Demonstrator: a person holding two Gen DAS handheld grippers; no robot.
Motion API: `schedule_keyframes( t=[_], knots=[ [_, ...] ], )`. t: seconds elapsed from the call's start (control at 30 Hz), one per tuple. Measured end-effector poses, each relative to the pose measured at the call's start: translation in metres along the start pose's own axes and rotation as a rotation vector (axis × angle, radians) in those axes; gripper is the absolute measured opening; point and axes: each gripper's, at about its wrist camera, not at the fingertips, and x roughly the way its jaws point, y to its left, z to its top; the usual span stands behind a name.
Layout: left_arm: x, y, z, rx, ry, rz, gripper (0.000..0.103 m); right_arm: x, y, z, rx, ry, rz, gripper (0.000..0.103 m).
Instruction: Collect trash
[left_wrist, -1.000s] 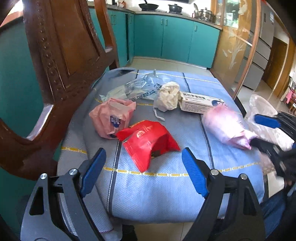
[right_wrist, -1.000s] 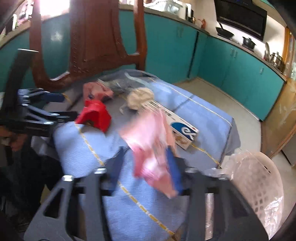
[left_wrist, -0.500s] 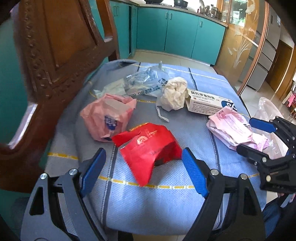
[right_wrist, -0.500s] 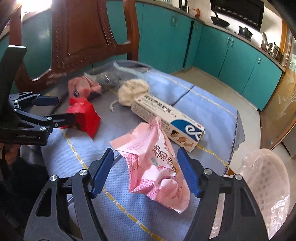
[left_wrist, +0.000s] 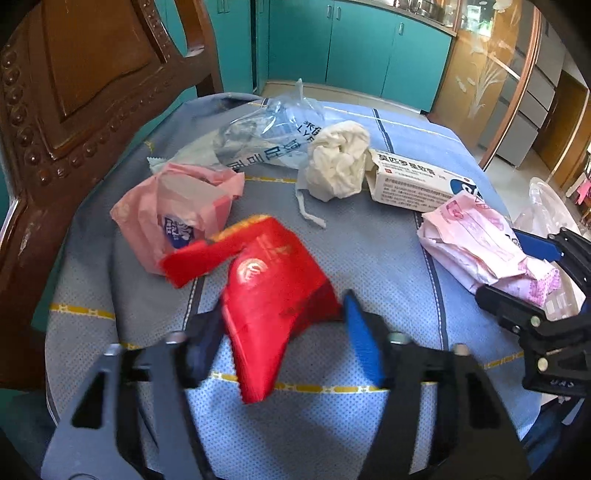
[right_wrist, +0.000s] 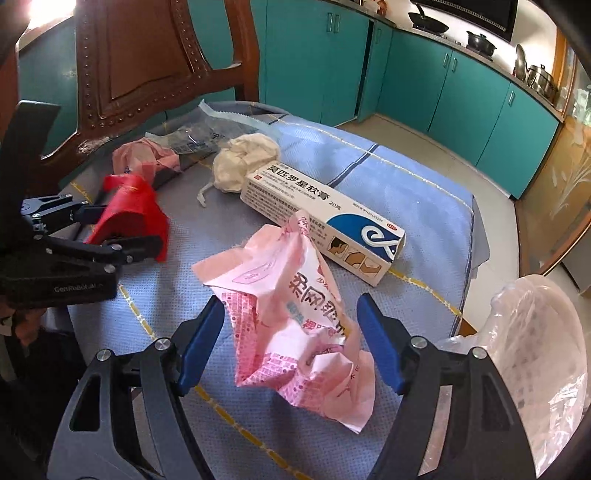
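Observation:
Trash lies on a blue cloth-covered seat. My left gripper is closing around a red wrapper, its pads at both sides of it; the same shows in the right wrist view. My right gripper is open around a crumpled pink printed wrapper, which lies on the cloth; it also shows in the left wrist view. Behind lie a white medicine box, a cream crumpled tissue, a pink bag and a clear plastic bag.
A carved wooden chair back rises at the left. A white basket lined with clear plastic stands beside the seat at the right. Teal kitchen cabinets stand behind, beyond open floor.
The left gripper moved forward onto the red wrapper and its jaws narrowed around it. The right gripper let go of the pink wrapper, which now lies between its open jaws.

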Motion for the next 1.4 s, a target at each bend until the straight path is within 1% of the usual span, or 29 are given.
schedule_keyframes(
  t=[0.1, 0.13, 0.2, 0.23, 0.27, 0.33, 0.4, 0.6, 0.77, 0.97, 1.1, 1.4],
  knots=[
    [-0.003, 0.000, -0.002, 0.007, -0.004, -0.006, 0.048, 0.001, 0.003, 0.000, -0.007, -0.001, 0.002, 0.071],
    [-0.004, -0.001, -0.002, 0.009, -0.007, -0.005, 0.047, 0.000, 0.004, -0.001, -0.011, -0.002, 0.003, 0.062],
    [-0.007, -0.001, -0.004, 0.010, -0.011, -0.008, 0.041, 0.000, 0.005, -0.001, -0.016, 0.001, 0.007, 0.047],
    [-0.008, 0.000, -0.004, 0.008, -0.015, -0.008, 0.039, -0.001, 0.005, -0.001, -0.020, -0.001, 0.010, 0.041],
    [-0.010, 0.000, -0.005, 0.008, -0.017, -0.008, 0.036, -0.002, 0.007, -0.002, -0.029, -0.002, 0.016, 0.038],
    [-0.013, 0.001, -0.007, 0.006, -0.022, -0.010, 0.033, -0.004, 0.010, -0.003, -0.044, -0.010, 0.019, 0.033],
    [-0.016, 0.002, -0.008, 0.003, -0.028, -0.011, 0.029, -0.008, 0.012, -0.002, -0.050, -0.023, 0.024, 0.031],
    [-0.035, 0.001, -0.012, 0.019, -0.063, -0.020, 0.023, -0.023, 0.008, 0.000, -0.032, -0.070, 0.020, 0.031],
    [-0.055, 0.002, -0.013, 0.025, -0.103, -0.025, 0.023, -0.029, -0.002, 0.002, 0.014, -0.105, -0.006, 0.031],
    [-0.081, 0.004, -0.010, 0.032, -0.163, -0.032, 0.023, -0.043, -0.014, 0.004, 0.077, -0.174, -0.028, 0.031],
    [-0.087, 0.005, -0.008, 0.034, -0.180, -0.026, 0.023, -0.040, -0.013, 0.004, 0.072, -0.160, -0.037, 0.031],
    [-0.090, 0.005, -0.011, 0.034, -0.177, -0.024, 0.022, -0.034, -0.005, 0.004, 0.037, -0.142, -0.058, 0.031]
  ],
)
